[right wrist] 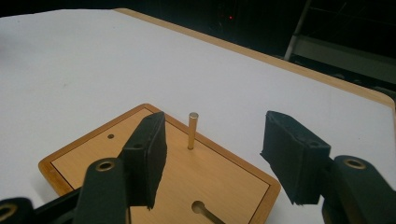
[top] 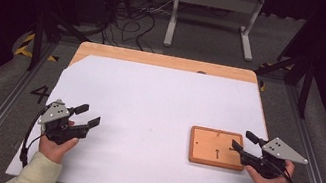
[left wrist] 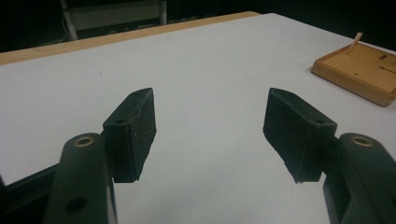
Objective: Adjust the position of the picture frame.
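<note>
The peg (right wrist: pixel 193 130) stands upright on the board (right wrist: pixel 93 158) just ahead of the right tool (right wrist: pixel 212 161), whose half-open jaws hold nothing; probably still short of it.

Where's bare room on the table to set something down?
The white sheet is bare between the left hand-held gripper and the wooden board, and from there to the far wooden edge. Crowded only at the board, where the right hand-held gripper hovers.

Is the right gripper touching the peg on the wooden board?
Apart. The right gripper view shows the right gripper open, with the upright peg standing free on the wooden board beyond its left jaw.
</note>
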